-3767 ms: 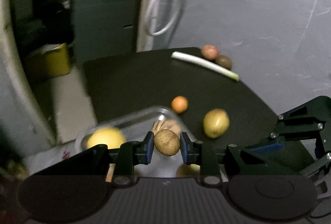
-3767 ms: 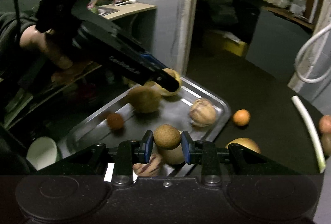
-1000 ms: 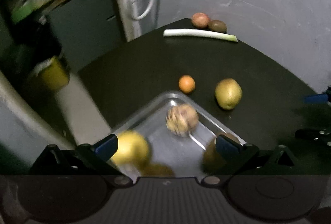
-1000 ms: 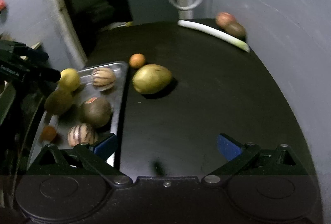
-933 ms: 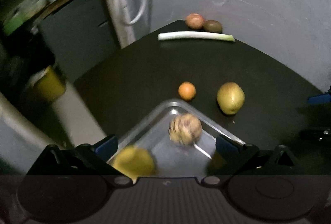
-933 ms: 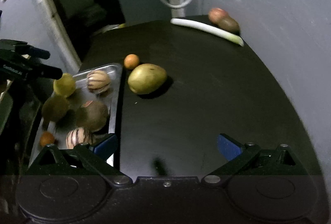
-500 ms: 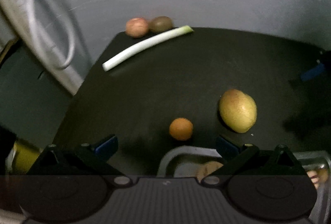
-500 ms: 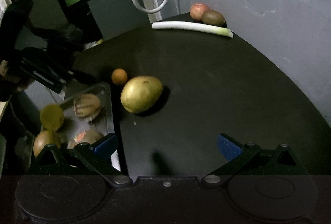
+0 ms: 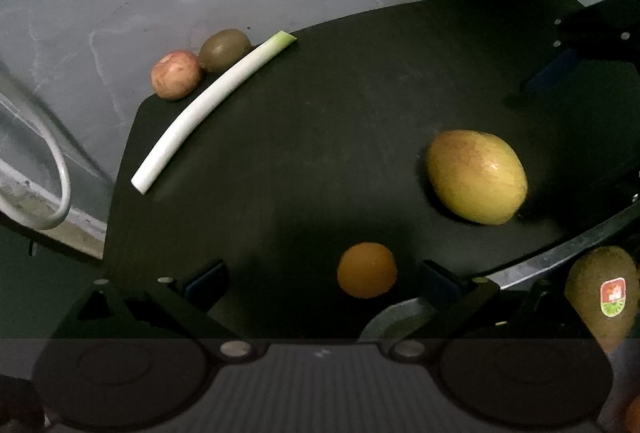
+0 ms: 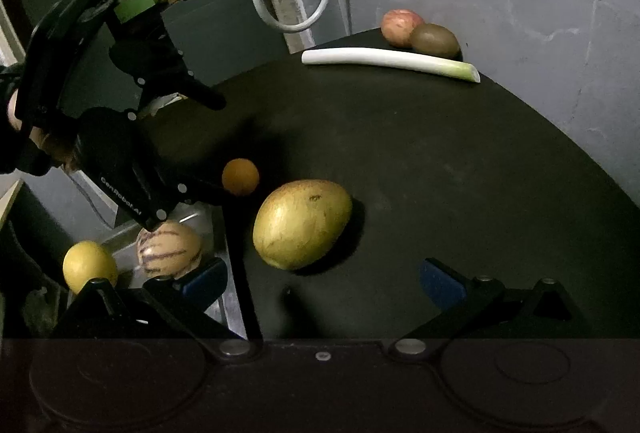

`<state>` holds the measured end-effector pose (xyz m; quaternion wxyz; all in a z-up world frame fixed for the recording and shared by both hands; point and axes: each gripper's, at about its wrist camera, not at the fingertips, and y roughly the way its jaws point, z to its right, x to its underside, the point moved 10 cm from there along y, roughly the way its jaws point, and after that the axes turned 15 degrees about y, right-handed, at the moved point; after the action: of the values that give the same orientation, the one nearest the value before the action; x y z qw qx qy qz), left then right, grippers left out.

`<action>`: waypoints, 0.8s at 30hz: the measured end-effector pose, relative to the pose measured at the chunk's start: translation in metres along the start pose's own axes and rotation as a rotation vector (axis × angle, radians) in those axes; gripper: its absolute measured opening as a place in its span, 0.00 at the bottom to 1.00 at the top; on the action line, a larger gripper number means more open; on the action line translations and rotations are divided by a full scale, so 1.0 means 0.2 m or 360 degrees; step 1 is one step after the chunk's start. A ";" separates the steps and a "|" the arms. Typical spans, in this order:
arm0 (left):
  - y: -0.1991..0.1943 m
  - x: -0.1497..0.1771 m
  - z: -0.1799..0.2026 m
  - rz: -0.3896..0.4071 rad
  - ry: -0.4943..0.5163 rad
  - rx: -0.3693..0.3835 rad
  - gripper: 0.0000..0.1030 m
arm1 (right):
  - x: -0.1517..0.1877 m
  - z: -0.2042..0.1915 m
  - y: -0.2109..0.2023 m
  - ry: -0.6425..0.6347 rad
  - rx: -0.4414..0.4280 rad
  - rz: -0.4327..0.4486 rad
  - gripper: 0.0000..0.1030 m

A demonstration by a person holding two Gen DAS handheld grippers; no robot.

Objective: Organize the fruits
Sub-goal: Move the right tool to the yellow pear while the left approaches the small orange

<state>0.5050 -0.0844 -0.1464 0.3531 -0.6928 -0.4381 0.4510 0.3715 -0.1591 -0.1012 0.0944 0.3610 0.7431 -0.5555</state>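
- Both brown fruits I carried a few seconds ago are dropped; left claw (image 9: pixel 324 275) and right claw (image 10: pixel 324 275) now gape wide, empty.
- Left claw has swung off the tray (image 9: pixel 560 253) onto the small orange (image 9: pixel 367 270), just beside the tray's corner.
- Mango (image 10: pixel 302 223) lies next to the orange; apple (image 10: pixel 400 26) and kiwi (image 10: pixel 434 40) far across the tabletop (image 10: pixel 440 153).
- Four loose; orange next, I judge.

purple-striped cream melon (image 10: pixel 169 248), orange tangerine (image 9: pixel 367 270)
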 end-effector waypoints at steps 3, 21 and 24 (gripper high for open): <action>0.02 0.00 -0.02 0.0026 -0.0001 0.0028 0.94 | -0.02 -0.01 0.04 0.0015 0.0004 -0.0001 0.97; 0.05 0.01 0.05 0.0157 0.0086 0.0279 0.55 | -0.04 -0.08 0.21 -0.0049 0.0061 -0.0027 0.81; 0.05 0.01 0.04 0.0171 0.0080 0.0300 0.51 | -0.04 -0.08 0.21 -0.0060 0.0069 -0.0018 0.78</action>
<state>0.5002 -0.0857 -0.1583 0.4029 -0.6902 -0.3471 0.4908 0.4093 -0.1435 -0.1231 0.0973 0.3482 0.7309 -0.5788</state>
